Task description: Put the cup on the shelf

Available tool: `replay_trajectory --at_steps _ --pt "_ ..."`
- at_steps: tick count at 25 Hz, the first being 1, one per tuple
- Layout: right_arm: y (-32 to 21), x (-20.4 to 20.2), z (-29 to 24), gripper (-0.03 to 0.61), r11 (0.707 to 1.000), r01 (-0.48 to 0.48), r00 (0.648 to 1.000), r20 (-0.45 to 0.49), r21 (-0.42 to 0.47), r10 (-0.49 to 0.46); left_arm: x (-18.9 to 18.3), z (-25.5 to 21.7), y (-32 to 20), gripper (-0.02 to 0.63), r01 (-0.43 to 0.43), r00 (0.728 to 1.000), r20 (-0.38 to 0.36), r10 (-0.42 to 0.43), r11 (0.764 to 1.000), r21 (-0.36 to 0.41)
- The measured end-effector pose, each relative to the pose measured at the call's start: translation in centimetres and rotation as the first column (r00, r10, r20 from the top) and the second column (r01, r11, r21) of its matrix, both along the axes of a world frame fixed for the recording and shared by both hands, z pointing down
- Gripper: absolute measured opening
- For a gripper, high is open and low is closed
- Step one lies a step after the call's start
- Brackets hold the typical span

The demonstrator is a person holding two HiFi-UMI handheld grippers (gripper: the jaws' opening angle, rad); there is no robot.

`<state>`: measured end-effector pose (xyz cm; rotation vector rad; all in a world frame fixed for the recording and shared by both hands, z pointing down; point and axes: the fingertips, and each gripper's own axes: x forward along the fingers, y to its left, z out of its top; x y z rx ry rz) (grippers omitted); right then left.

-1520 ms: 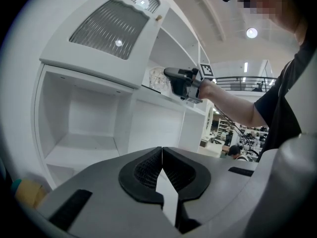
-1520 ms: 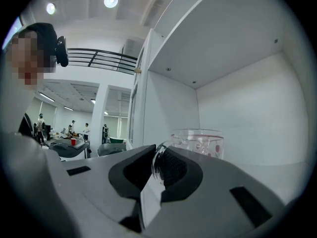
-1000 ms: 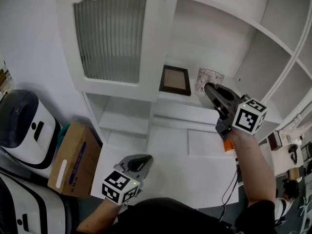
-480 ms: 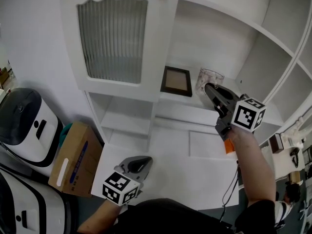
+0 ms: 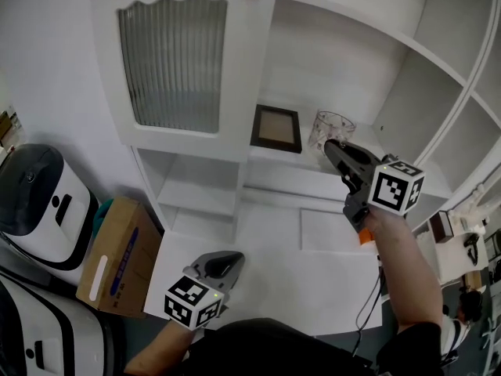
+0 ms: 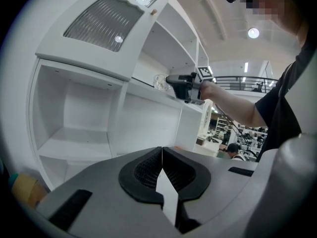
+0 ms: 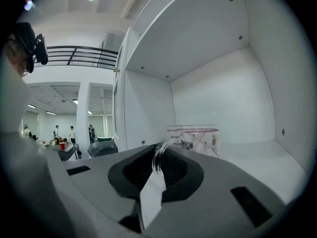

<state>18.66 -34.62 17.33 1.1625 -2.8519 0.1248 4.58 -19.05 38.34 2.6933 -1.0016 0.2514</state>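
Note:
A clear glass cup (image 5: 329, 129) with a pink pattern is in the open shelf compartment, to the right of a picture frame. My right gripper (image 5: 333, 149) reaches into that compartment and is shut on the cup's handle (image 7: 159, 156). In the right gripper view the cup (image 7: 194, 138) stands upright just past the jaws, and its base is hidden by them. My left gripper (image 5: 225, 263) hangs low by the cabinet's front, shut with nothing in it. The left gripper view shows the cup (image 6: 159, 82) and the right gripper (image 6: 184, 86) from afar.
A dark picture frame (image 5: 275, 129) leans at the back of the shelf (image 5: 290, 157). A cabinet door with ribbed glass (image 5: 172, 61) stands open on the left. A cardboard box (image 5: 113, 253) and a white appliance (image 5: 35, 198) sit on the floor at lower left.
The right gripper and the cup sit very slightly further left in the head view. The left gripper has not moved.

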Motion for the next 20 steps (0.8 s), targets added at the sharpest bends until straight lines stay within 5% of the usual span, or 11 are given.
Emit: replay_trajectory --at_steps 20 --pt "1.8 2.3 1.2 0.029 1.0 -0.024 0.999 0.031 -0.013 0.024 0.9 0.0 0.4 0.014 -0.039 0.999 0.007 0.039 0.999 -0.006"
